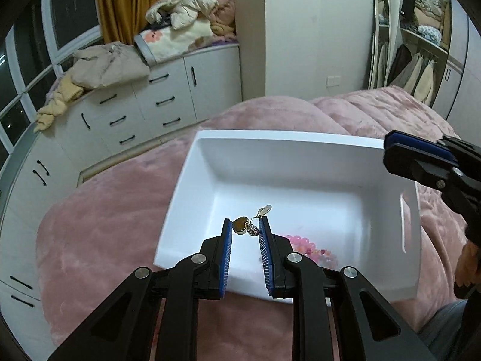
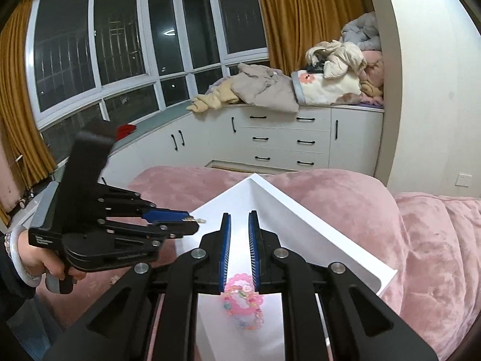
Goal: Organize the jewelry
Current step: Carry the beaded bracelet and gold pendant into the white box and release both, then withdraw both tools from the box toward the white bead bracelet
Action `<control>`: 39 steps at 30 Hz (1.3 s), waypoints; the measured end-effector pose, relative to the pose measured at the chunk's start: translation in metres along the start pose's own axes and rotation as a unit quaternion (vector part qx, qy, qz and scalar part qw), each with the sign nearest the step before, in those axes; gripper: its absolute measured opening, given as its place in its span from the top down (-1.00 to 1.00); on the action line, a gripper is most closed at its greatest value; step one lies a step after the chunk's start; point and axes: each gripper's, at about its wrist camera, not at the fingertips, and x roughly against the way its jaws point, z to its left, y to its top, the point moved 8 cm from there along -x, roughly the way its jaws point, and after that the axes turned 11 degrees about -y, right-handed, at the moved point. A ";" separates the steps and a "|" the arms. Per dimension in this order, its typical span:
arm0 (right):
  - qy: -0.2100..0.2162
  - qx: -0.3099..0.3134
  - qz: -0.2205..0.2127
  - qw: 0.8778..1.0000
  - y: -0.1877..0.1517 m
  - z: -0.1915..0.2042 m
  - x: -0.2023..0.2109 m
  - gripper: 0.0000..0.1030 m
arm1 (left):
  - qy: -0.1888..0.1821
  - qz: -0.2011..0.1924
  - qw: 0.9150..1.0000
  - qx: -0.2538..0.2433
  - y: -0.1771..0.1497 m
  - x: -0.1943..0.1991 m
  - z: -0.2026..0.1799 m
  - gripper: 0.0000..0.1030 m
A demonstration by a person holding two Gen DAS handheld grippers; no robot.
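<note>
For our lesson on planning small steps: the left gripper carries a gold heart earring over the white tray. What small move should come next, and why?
Probably lower the left gripper slightly and open it: the earring already hangs over the white tray's bare floor, clear of the pink bracelets.

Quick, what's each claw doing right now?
Left gripper: closed on a gold heart earring.
Right gripper: shut, holding nothing.

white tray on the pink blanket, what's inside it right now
The white plastic tray holds pink beaded bracelets. The left tongs hang a gold heart charm over it. The tongs cover part of the tray's floor.
</note>
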 end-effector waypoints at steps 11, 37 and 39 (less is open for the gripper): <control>-0.033 0.045 0.060 0.997 -0.023 -0.001 -0.037 0.76 | -0.015 0.101 0.994 0.038 -0.005 -0.087 0.013 0.55; -0.017 0.034 -0.022 0.999 -0.002 0.020 -0.011 0.20 | 0.001 -0.016 0.998 0.060 0.004 -0.007 0.048 -0.38; -0.018 0.046 -0.039 0.998 0.001 0.031 -0.004 -0.07 | 0.009 -0.034 0.998 0.059 0.002 0.016 0.054 -0.53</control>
